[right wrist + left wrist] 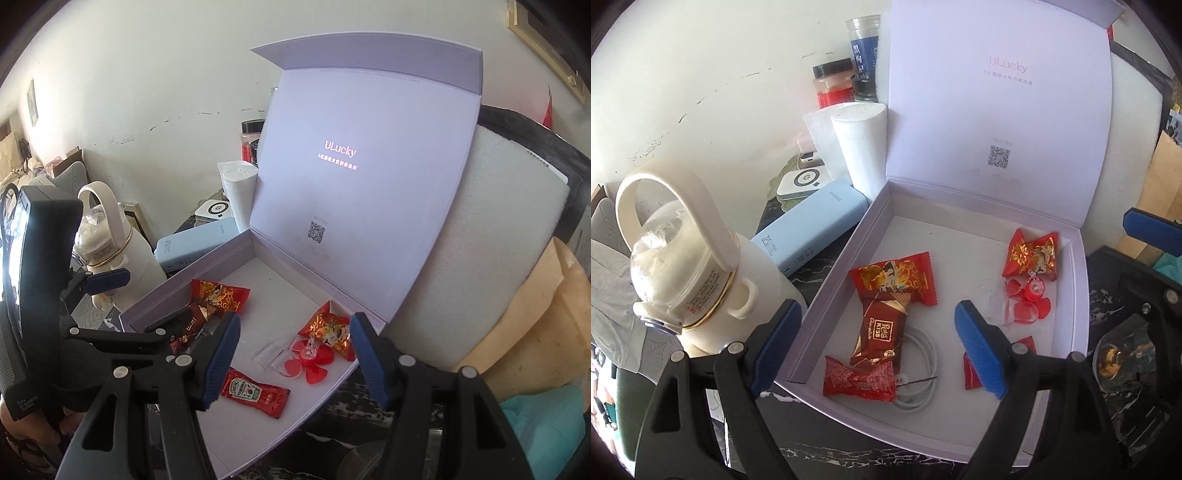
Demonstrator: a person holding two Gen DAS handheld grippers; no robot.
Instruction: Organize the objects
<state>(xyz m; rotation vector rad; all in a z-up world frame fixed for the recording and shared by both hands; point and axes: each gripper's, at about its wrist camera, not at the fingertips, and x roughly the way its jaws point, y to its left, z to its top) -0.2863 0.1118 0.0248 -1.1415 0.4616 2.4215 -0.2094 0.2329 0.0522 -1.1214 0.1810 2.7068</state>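
Note:
An open lavender box (842, 266) with its lid (369, 221) standing upright holds the small items. Inside lie a red-gold candy (897, 280), a brown chocolate bar (879, 332), a red candy (860, 376), a white cable (925, 369), another red-gold candy (1032, 254) and a red plastic fan (1030, 299). A ketchup packet (255, 391) lies near the box's front. My left gripper (879, 347) hovers open above the chocolate, holding nothing. My right gripper (295, 360) stands open over the fan (308, 358), also holding nothing.
A white bottle (713, 280) with a loop handle stands left of the box, beside a light blue power bank (812, 229). A tissue roll (864, 144) and jars (831, 85) sit behind. White foam (498, 221) and a brown paper bag (535, 325) crowd the box's right side.

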